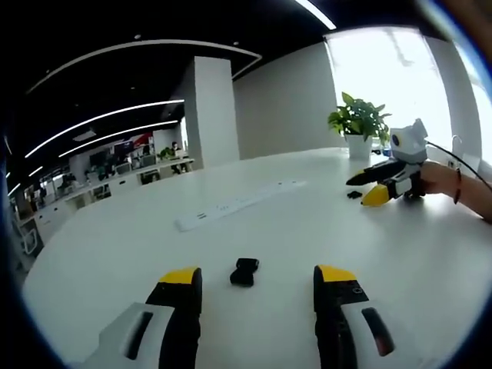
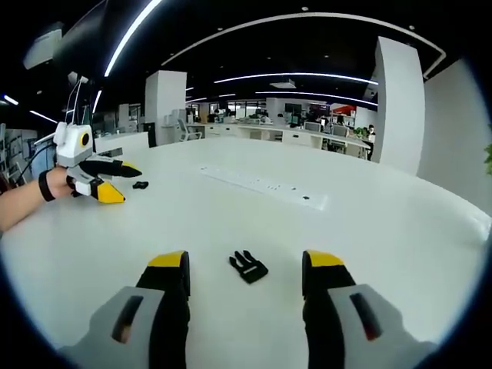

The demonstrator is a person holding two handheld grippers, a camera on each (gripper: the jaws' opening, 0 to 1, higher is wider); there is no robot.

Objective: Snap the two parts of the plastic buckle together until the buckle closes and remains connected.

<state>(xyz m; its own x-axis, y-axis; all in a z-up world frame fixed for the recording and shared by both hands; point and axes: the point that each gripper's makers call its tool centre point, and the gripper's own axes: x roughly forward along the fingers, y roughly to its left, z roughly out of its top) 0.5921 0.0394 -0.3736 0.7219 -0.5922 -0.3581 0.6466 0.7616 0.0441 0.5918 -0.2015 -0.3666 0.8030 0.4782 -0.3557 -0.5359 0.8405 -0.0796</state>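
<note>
socket half [image 1: 244,271] on table [image 1: 115,254], ahead between left gripper [image 1: 257,283] jaws | pronged half [image 2: 248,266] on table, ahead between right gripper [image 2: 246,270] jaws | power strip [image 1: 238,204] beyond socket half | potted plant [image 1: 358,123] at far table edge

I see a white table [image 1: 307,231] carrying two black buckle parts: socket [image 1: 244,272] and pronged clip [image 2: 248,266]. My left gripper [image 1: 257,280] and right gripper [image 2: 244,265] are black and grey with yellow tips. The power strip [image 1: 238,204] is white; the plant [image 1: 358,118] is green in a white pot.
</note>
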